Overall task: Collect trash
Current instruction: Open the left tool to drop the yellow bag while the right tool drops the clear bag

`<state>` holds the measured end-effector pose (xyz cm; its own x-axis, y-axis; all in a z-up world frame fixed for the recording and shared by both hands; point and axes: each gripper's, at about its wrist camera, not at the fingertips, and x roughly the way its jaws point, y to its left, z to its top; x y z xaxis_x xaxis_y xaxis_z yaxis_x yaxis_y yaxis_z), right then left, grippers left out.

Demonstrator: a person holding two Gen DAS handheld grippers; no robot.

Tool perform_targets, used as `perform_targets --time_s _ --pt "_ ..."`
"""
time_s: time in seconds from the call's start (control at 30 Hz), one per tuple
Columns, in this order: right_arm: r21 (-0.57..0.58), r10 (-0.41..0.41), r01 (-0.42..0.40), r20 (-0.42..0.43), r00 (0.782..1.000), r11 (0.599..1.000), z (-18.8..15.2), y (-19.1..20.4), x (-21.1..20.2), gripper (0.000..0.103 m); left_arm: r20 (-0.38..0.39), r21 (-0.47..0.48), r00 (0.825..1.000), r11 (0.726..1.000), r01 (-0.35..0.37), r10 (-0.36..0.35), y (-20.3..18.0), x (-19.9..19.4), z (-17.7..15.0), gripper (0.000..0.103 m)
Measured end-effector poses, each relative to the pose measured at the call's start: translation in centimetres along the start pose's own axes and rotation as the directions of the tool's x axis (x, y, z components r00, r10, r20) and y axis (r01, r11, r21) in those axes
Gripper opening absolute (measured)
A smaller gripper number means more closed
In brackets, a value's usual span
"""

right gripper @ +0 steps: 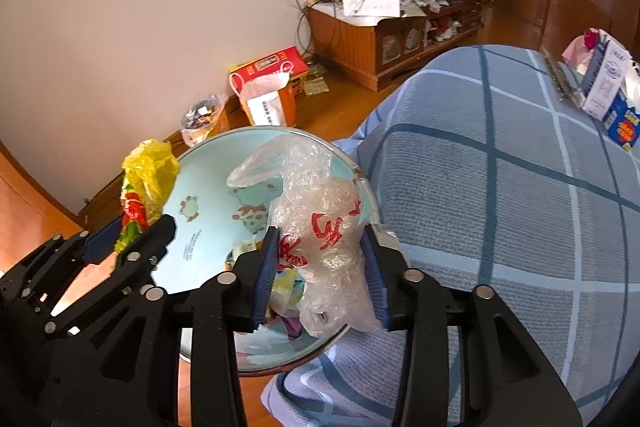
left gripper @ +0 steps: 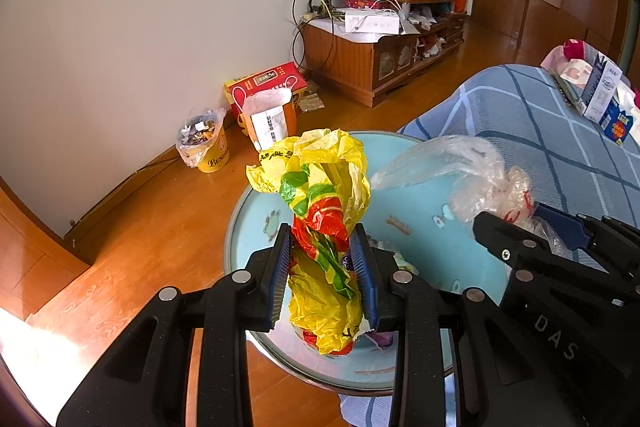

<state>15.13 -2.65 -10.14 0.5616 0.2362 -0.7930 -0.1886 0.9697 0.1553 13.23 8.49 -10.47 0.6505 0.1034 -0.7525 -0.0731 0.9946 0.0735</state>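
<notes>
My left gripper (left gripper: pixel 325 241) is shut on a crumpled yellow, red and green plastic bag (left gripper: pixel 324 195) and holds it above a round light-blue table (left gripper: pixel 416 195). My right gripper (right gripper: pixel 322 245) is shut on a clear plastic bag with red print (right gripper: pixel 320 223), held over the same table (right gripper: pixel 208 211). The right gripper shows in the left wrist view (left gripper: pixel 532 227) at the right, with the clear bag (left gripper: pixel 452 163). The left gripper with the yellow bag (right gripper: pixel 146 179) shows at the left of the right wrist view. Small wrappers (right gripper: pixel 288 287) lie on the table under the clear bag.
A lined yellow trash bucket (left gripper: pixel 206 143) full of rubbish stands on the wooden floor by the wall, beside an orange paper bag (left gripper: pixel 270 121) and a red box (left gripper: pixel 268 83). A blue plaid bed (right gripper: pixel 500 207) lies right of the table. A cluttered wooden cabinet (left gripper: pixel 380 47) stands beyond.
</notes>
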Motion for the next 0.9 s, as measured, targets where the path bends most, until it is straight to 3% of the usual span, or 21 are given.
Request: perform_targets --time_s 0.07,0.43,0.6,0.73,0.9 --pt "0.005 0.017 -0.017 -0.01 1.0 1.0 0.1 0.0 0.2 0.047 -0.003 -0.004 1.0 1.0 -0.007 0.007 0.0 0.2 0.2 0.032" --pt "0.049 0.016 -0.017 0.027 1.0 0.999 0.4 -1.2 -1.1 0.053 0.004 -0.013 0.999 0.999 -0.035 0.035 0.1 -0.2 0.3 0.063" --pt "0.04 0.044 -0.045 0.028 0.999 0.998 0.7 -1.1 -1.8 0.066 0.017 -0.009 0.999 0.999 -0.05 0.05 0.3 -0.9 0.2 0.069" --pt "0.066 0.064 -0.065 0.02 0.998 0.996 1.2 -1.4 -1.9 0.067 0.024 -0.008 0.998 0.998 -0.066 0.066 0.7 -1.6 0.0 0.072" --pt "0.124 0.072 -0.081 0.071 0.995 0.989 0.8 -2.4 -3.7 0.067 0.036 -0.029 0.996 0.997 -0.076 0.077 1.2 -2.6 0.0 0.082"
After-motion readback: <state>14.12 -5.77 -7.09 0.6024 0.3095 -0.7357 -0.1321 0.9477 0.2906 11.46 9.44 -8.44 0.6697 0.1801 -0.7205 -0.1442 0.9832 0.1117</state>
